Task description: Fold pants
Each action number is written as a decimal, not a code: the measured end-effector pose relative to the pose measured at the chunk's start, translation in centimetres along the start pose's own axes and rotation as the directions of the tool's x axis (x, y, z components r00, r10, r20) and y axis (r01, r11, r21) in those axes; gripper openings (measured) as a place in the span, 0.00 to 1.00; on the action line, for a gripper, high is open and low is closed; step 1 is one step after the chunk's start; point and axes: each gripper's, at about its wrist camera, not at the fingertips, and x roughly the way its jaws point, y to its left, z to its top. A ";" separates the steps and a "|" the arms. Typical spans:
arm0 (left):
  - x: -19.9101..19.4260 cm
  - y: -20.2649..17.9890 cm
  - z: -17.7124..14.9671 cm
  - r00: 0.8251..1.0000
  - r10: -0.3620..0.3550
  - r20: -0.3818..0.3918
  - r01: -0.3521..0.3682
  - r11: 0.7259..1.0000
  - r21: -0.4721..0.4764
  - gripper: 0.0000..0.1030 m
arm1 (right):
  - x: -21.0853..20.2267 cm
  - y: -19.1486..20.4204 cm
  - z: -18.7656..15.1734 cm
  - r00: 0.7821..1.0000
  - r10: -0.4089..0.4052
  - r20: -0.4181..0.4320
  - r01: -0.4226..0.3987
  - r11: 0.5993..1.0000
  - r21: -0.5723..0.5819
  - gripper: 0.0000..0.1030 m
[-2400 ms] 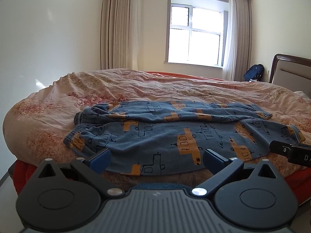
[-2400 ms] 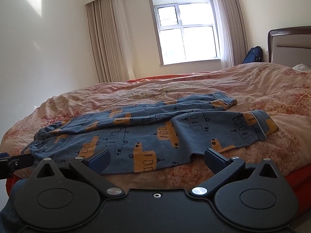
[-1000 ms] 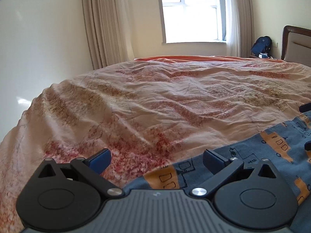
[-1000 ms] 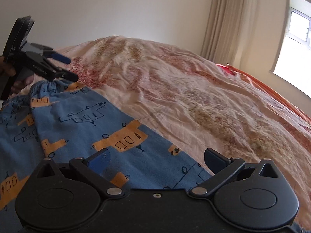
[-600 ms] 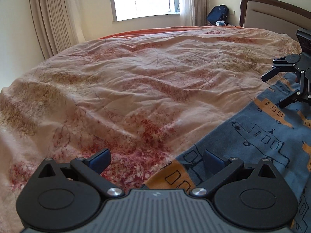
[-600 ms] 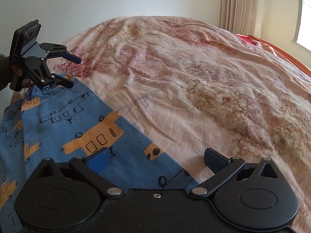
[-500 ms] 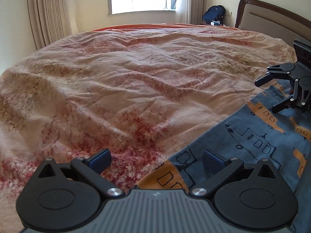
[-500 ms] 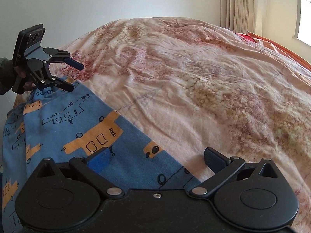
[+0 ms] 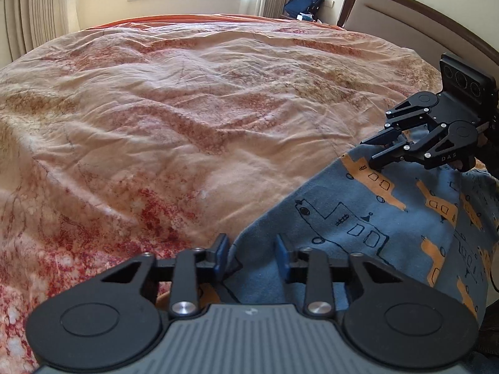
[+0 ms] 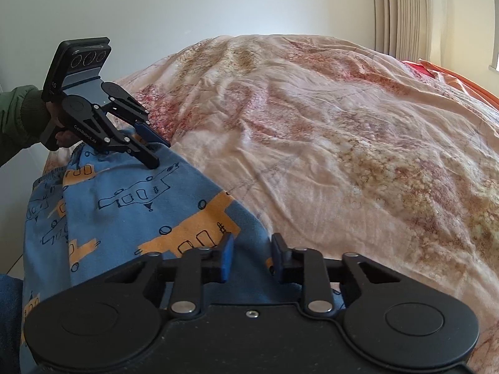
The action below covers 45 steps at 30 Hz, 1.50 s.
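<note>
Pants (image 9: 368, 224): soft blue knit, printed with orange blocks and dark line drawings, lower right of the left wrist frame, lower left of the right wrist frame (image 10: 124, 205). They lie on a crumpled pink-and-rust floral bedspread (image 9: 174, 118).

Left gripper (image 9: 251, 254): blue pads narrowed around a fabric edge; firm contact cannot be told.

Right gripper (image 10: 249, 257): same narrow gap, cloth between pads, hold unclear.

Padded headboard (image 9: 405, 28), upper right.

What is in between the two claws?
A stretch of the blue pants runs from the left claw to the right claw, over the pink bedspread. Both wrist views show it.
</note>
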 end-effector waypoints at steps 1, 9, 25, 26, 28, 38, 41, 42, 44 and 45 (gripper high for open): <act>-0.1 -0.4 -0.1 1.000 0.011 0.000 -0.011 1.000 0.016 0.13 | -0.1 0.5 -0.1 1.000 -0.020 0.000 0.020 1.000 -0.010 0.15; -1.4 -4.2 -1.1 0.972 0.206 0.111 -0.217 0.970 0.106 0.01 | -0.6 4.0 -0.6 0.980 -0.187 0.067 0.195 0.970 -0.144 0.03; 0.7 0.1 2.7 0.853 0.475 0.216 -0.473 0.879 -0.063 0.00 | 7.5 1.4 5.3 0.855 -0.470 0.221 0.515 0.819 -0.253 0.02; 1.1 0.4 2.5 0.857 0.472 0.206 -0.468 0.881 -0.069 0.00 | 8.0 1.1 5.2 0.858 -0.469 0.212 0.512 0.819 -0.258 0.02; 1.6 0.9 1.9 0.870 0.451 0.201 -0.444 0.892 -0.080 0.00 | 8.4 1.1 4.7 0.860 -0.466 0.206 0.508 0.821 -0.261 0.03; -1.4 3.9 0.8 0.945 0.288 0.154 -0.267 0.953 -0.144 0.52 | 7.3 1.0 4.3 0.861 -0.449 0.241 0.499 0.837 -0.223 0.31; -1.9 5.1 0.0 0.947 0.299 0.121 -0.280 0.948 -0.153 0.52 | 6.7 0.0 4.3 0.869 -0.427 0.249 0.473 0.864 -0.171 0.43; -2.0 5.4 -0.2 0.949 0.294 0.115 -0.273 0.947 -0.168 0.52 | 6.6 -0.3 4.3 0.875 -0.416 0.247 0.459 0.876 -0.150 0.43; -2.3 6.2 -0.6 0.957 0.266 0.119 -0.239 0.949 -0.206 0.45 | 6.5 -1.0 4.3 0.889 -0.393 0.233 0.427 0.897 -0.116 0.43; -2.4 6.4 -0.6 0.960 0.250 0.124 -0.219 0.951 -0.220 0.36 | 6.4 -1.2 4.3 0.896 -0.382 0.225 0.412 0.905 -0.104 0.40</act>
